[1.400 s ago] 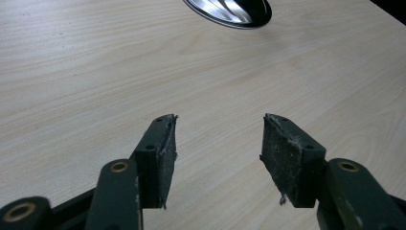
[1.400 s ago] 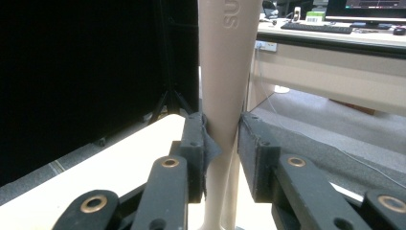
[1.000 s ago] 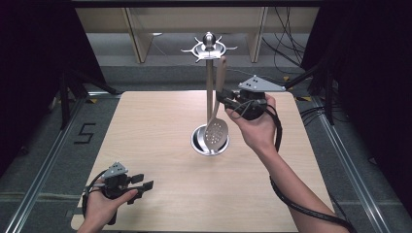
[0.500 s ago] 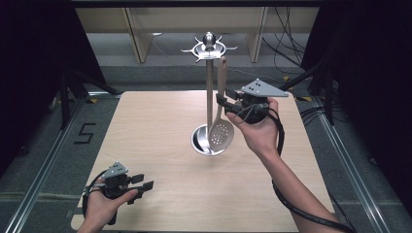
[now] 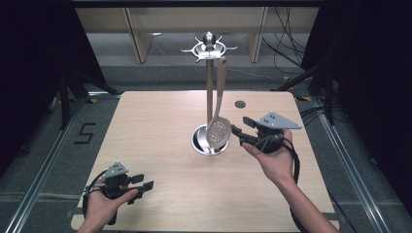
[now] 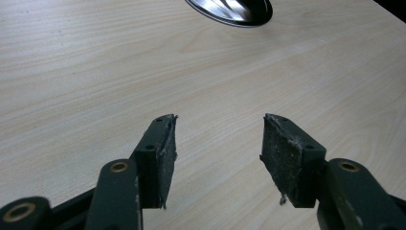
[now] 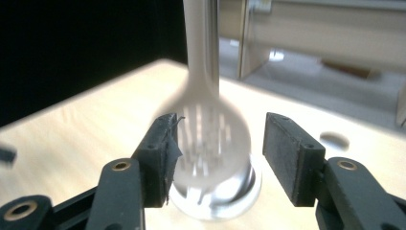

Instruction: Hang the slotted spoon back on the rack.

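Slotted spoon [image 5: 218, 132] hung by the top of its handle from the hooked crown of the utensil stand [image 5: 209, 49], its perforated bowl dangling just above the stand's round steel base [image 5: 199, 141] near the middle of the desk [image 5: 145, 126]; a second before, the right tongs [image 5: 239, 132] had been up beside the handle, close against the spoon, and half a second before they had sat beside the bowl; now they had dropped lower and drawn back toward the person's side, standing just to the right of the bowl and apart from it; the spoon's bowl had also swung a little, and it appeared blurred in the right gripper view [image 7: 210, 129], which suggested it was swaying freely; in that view the right tongs [image 7: 218, 143] were spread wide, jaws on either side of the bowl's outline but farther back and holding nothing; I judged from this that the spoon had been let go onto its hook and the hanging was done, the hand backing off; the left tongs [image 5: 142, 184] had not moved across all three moments, resting low at the near left of the desk; in the left gripper view they [image 6: 218, 148] were wide open and empty over bare wood, with the edge of the steel base [image 6: 230, 9] far ahead.
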`<state>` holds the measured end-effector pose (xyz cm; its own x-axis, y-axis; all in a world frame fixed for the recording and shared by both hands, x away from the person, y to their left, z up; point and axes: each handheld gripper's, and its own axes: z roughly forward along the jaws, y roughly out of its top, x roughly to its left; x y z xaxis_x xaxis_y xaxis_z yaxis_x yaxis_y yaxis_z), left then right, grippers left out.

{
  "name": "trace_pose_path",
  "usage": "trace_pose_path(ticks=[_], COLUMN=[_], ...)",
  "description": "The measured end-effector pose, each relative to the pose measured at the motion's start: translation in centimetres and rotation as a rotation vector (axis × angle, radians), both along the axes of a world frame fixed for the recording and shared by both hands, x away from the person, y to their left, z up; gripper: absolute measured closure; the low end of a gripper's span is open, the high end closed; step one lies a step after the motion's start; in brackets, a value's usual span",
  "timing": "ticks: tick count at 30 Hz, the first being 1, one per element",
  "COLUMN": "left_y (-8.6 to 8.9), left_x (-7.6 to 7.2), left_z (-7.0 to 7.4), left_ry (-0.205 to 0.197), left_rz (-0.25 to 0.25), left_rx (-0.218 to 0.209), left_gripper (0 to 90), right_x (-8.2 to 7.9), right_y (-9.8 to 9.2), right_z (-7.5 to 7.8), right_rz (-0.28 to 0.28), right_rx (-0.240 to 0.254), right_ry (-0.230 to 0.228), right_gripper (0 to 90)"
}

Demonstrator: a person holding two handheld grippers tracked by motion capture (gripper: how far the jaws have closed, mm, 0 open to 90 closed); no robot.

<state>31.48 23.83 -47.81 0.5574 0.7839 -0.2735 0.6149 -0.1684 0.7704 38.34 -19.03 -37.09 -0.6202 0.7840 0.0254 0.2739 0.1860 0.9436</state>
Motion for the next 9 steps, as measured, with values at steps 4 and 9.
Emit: trace_pose_path(ticks=[4,9], left_y=[-0.1,-0.2], left_x=[0.0,0.1], left_z=[0.0,0.1], left_ry=[0.002,-0.003], left_rz=[0.004,0.000], left_rx=[0.000,-0.004], left_gripper=[44.9,44.8], right_x=[-1.2,-2.3], right_y=[-1.4,-2.5], right_z=[-3.8,-6.7], right_rz=[-0.009,0.001], right_rx=[-0.040,-0.066], right_ry=[0.049,0.133], right_gripper=[46.4,46.1])
